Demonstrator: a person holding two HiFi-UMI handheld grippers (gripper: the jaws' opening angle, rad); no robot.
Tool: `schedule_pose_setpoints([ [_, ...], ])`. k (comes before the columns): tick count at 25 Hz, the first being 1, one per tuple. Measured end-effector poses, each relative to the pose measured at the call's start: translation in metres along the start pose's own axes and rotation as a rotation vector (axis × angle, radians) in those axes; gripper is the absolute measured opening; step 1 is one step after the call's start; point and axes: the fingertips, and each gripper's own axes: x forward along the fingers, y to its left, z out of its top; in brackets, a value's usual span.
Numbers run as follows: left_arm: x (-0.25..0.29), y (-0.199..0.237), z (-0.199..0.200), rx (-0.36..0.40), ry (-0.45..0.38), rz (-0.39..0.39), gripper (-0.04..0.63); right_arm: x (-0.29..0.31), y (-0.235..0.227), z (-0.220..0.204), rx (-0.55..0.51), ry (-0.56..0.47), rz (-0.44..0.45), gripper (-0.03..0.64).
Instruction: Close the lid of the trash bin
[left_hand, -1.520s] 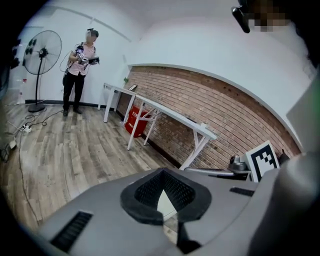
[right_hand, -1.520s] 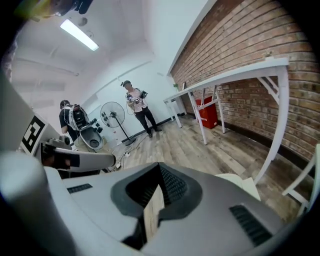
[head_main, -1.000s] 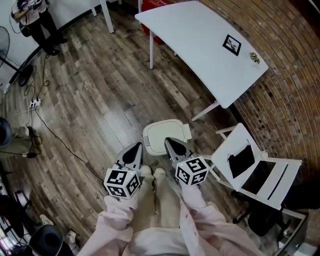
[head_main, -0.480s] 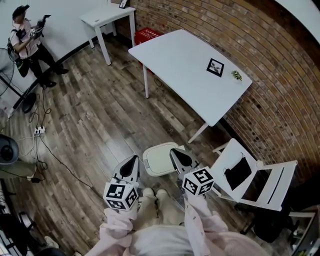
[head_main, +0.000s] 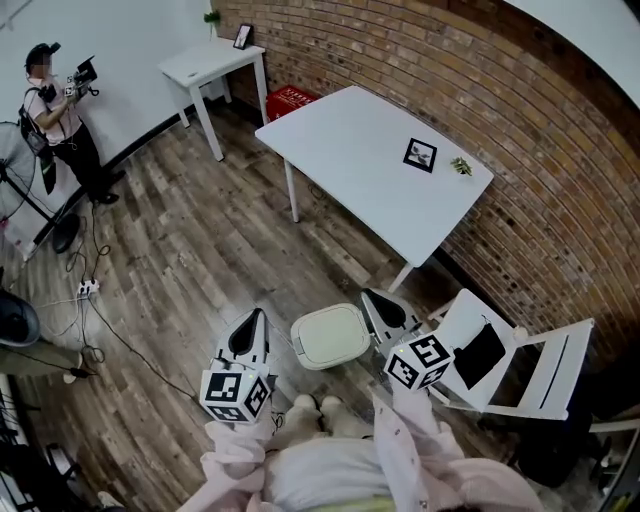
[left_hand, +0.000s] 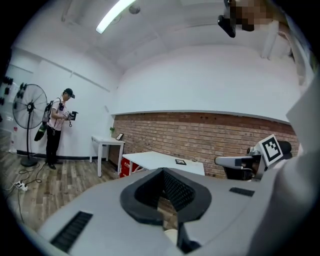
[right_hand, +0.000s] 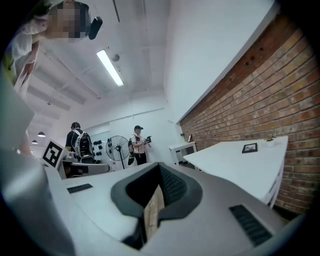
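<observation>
Seen from above, a white bin (head_main: 330, 337) stands on the wood floor (head_main: 190, 250) with its lid down. The left tool (head_main: 250, 330) and the right tool (head_main: 383, 308) hover on either side of it, not touching it. Both have their jaws closed together and hold nothing. A white desk (head_main: 360, 150) stands beyond.

readable text: none | red crate (head_main: 290, 100): white print, too small
</observation>
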Motion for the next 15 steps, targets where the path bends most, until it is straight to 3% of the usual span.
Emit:
schedule_pose_setpoints([
  [9,-0.003,0.009,0.033,0.031,-0.076,0.033,-0.008,-0.010,-0.008,0.044,-0.054,-0.104,-0.025,0.003],
  [15,-0.003,0.013,0.043,0.035,-0.102,0.047,-0.008,-0.015,-0.022,0.052,-0.057,-0.129,-0.052,0.003],
])
